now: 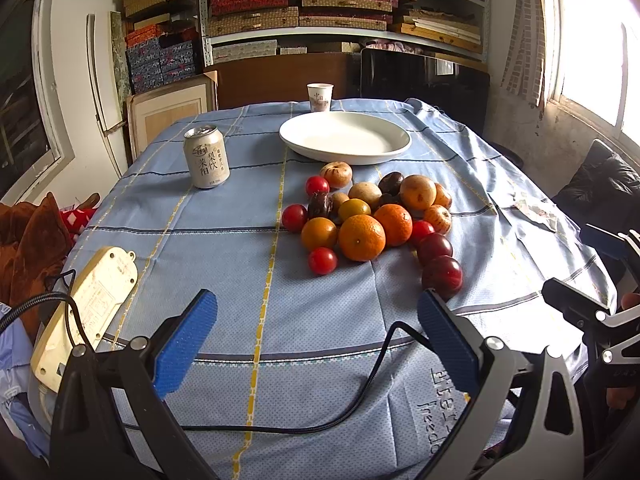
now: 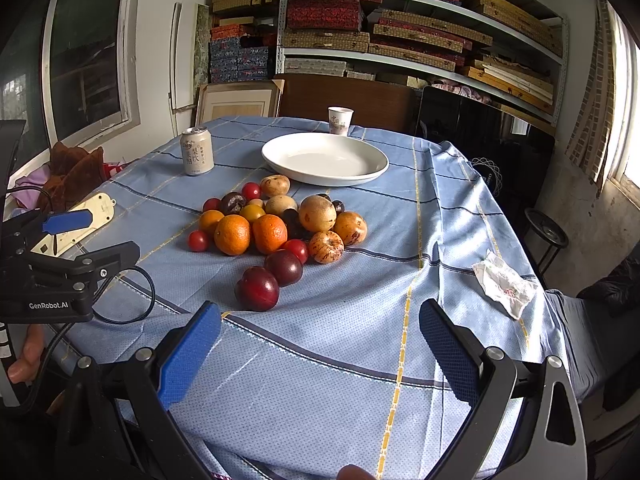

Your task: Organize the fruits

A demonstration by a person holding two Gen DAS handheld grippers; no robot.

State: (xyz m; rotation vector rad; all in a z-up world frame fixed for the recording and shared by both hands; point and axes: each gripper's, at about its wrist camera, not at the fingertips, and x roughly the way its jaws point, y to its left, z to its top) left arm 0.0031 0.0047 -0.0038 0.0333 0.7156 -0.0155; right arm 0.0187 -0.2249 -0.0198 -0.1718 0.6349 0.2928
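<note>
A pile of fruit (image 1: 372, 212) (image 2: 280, 224) lies mid-table: oranges (image 1: 361, 237), small red tomatoes (image 1: 322, 261), dark red plums (image 2: 257, 289), brownish pears and spotted apples (image 2: 327, 246). Behind the pile stands an empty white plate (image 1: 345, 137) (image 2: 325, 159). My left gripper (image 1: 316, 332) hovers open over the near cloth, short of the pile, nothing between its blue pads. My right gripper (image 2: 320, 336) is also open and empty, just in front of the nearest plum. In the right wrist view the left gripper (image 2: 76, 240) shows at the left edge.
A blue checked cloth (image 1: 240, 240) covers the table. A drink can (image 1: 206, 157) (image 2: 197, 151) stands at the left, a paper cup (image 1: 319, 97) (image 2: 340, 120) behind the plate. A cream power strip (image 1: 86, 308) with cable lies near left; a crumpled tissue (image 2: 504, 282) lies right.
</note>
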